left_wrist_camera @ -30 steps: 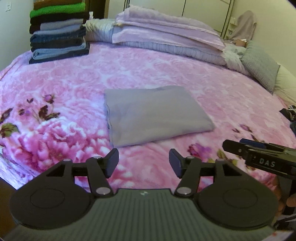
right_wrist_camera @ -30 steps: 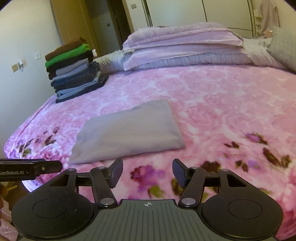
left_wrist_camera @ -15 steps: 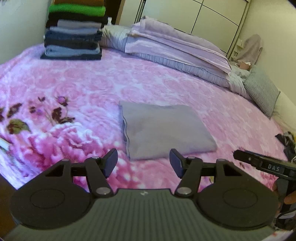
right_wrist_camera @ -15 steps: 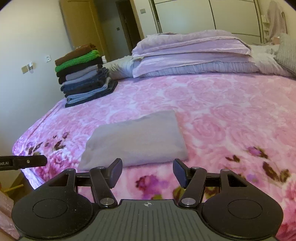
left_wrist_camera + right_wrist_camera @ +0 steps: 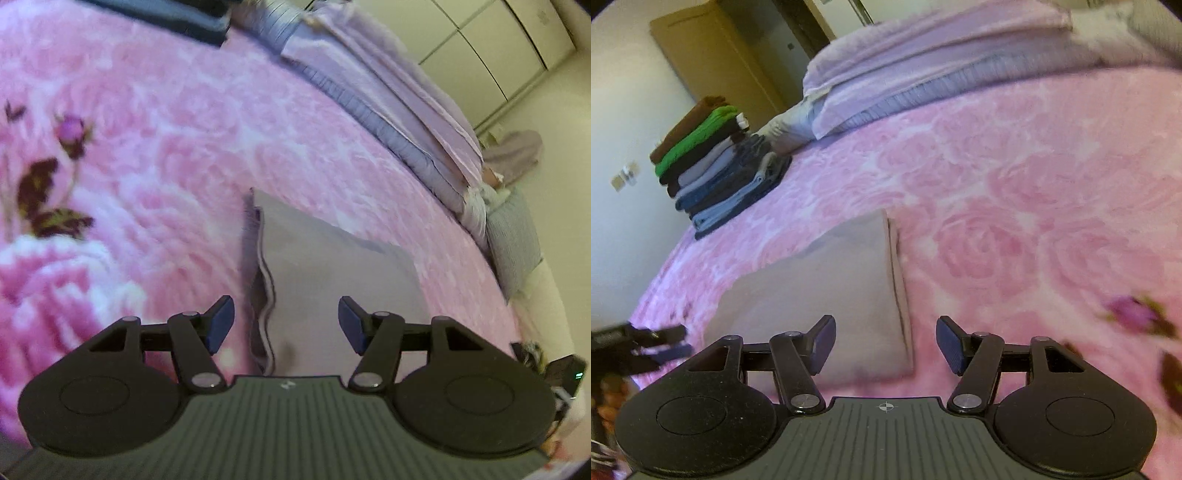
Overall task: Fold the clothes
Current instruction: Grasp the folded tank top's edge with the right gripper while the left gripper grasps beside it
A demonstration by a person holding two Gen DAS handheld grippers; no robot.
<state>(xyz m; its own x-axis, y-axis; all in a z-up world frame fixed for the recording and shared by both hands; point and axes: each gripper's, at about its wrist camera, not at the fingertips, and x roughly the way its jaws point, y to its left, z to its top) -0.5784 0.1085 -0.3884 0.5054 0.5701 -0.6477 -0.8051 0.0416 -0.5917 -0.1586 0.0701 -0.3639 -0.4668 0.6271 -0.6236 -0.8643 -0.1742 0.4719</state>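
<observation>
A grey folded garment [image 5: 332, 273] [image 5: 827, 280] lies flat on the pink floral bedspread [image 5: 166, 122]. My left gripper [image 5: 286, 325] is open, straddling the garment's near left layered edge, one finger over the bedspread and one over the cloth. My right gripper [image 5: 885, 345] is open over the garment's near right corner, its left finger above the cloth and its right finger above the bedspread [image 5: 1015, 206]. Neither holds anything. The left gripper's tips [image 5: 661, 341] show at the left edge of the right wrist view.
A stack of folded clothes [image 5: 713, 162], brown and green on top, stands at the bed's far left corner. Lilac folded bedding [image 5: 923, 62] [image 5: 388, 96] and a grey pillow [image 5: 513, 240] lie along the head of the bed. Wardrobe doors [image 5: 491, 40] stand behind.
Both grippers have moved forward and down onto the grey garment's near edge, tilting as they went. The jaws stay open and the garment has not moved.
</observation>
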